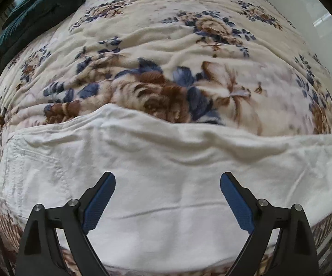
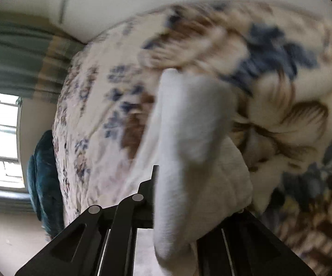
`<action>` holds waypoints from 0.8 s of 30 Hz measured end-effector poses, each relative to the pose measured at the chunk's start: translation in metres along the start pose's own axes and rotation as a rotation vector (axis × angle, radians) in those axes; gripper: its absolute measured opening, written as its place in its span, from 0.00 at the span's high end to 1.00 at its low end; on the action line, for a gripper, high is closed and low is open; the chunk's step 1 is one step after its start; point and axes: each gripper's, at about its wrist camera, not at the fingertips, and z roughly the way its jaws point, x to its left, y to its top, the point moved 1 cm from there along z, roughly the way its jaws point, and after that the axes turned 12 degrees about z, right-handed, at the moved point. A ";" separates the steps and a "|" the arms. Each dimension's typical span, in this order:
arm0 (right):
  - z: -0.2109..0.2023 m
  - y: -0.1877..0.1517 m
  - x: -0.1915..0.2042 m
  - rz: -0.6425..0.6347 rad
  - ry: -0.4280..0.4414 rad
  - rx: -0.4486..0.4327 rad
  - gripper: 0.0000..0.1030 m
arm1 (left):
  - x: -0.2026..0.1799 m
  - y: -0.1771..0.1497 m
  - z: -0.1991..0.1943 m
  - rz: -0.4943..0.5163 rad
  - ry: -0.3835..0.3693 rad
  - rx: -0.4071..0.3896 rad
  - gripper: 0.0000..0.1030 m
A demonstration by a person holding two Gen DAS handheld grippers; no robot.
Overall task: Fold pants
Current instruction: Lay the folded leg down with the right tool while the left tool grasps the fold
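White pants point(image 1: 166, 168) lie spread across a floral blanket point(image 1: 156, 36) on a bed, a stitched back pocket point(image 1: 30, 161) showing at their left end. My left gripper point(image 1: 167, 184) hovers over them, jaws wide apart, blue pads point(image 1: 99, 204) bare and nothing between them. In the blurred right wrist view my right gripper point(image 2: 166, 184) is shut on a bunched fold of the white pants point(image 2: 189, 138), which rises off the floral blanket point(image 2: 281, 69) and drapes over the fingers, hiding the tips.
A dark teal cushion point(image 1: 39, 7) lies at the bed's far left corner and shows again as the teal cushion point(image 2: 44, 184) at the bed's edge. A window point(image 2: 0, 138) and striped curtain point(image 2: 16, 53) stand beyond the bed. A pale wall point(image 1: 315, 11) borders the right.
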 end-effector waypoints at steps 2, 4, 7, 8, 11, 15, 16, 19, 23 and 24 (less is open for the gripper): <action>-0.018 -0.015 0.025 -0.063 -0.007 -0.035 0.91 | 0.009 -0.008 -0.007 0.013 0.008 -0.008 0.09; -0.032 -0.038 0.054 -0.124 -0.007 -0.060 0.91 | 0.024 -0.017 -0.017 0.024 0.020 -0.023 0.09; -0.044 -0.082 0.094 -0.193 0.000 -0.069 0.91 | 0.059 -0.036 -0.034 -0.001 -0.001 -0.033 0.09; -0.047 -0.100 0.109 -0.223 -0.001 -0.074 0.91 | 0.072 -0.042 -0.038 -0.015 -0.011 -0.034 0.09; -0.045 -0.159 0.141 -0.312 0.001 -0.063 0.91 | 0.119 -0.066 -0.054 -0.065 -0.014 -0.040 0.09; -0.005 -0.260 0.184 -0.488 -0.026 0.022 0.91 | 0.187 -0.100 -0.068 -0.130 0.035 -0.043 0.09; 0.005 -0.287 0.189 -0.545 -0.045 0.034 0.91 | 0.206 -0.110 -0.069 -0.154 0.047 -0.037 0.09; 0.055 -0.379 0.200 -0.783 -0.138 0.077 0.91 | 0.249 -0.129 -0.069 -0.214 0.066 -0.023 0.09; 0.120 -0.480 0.179 -1.027 -0.260 0.165 0.91 | 0.286 -0.143 -0.064 -0.260 0.103 -0.019 0.10; 0.133 -0.504 0.173 -1.103 -0.300 0.186 0.90 | 0.291 -0.143 -0.062 -0.267 0.105 -0.019 0.10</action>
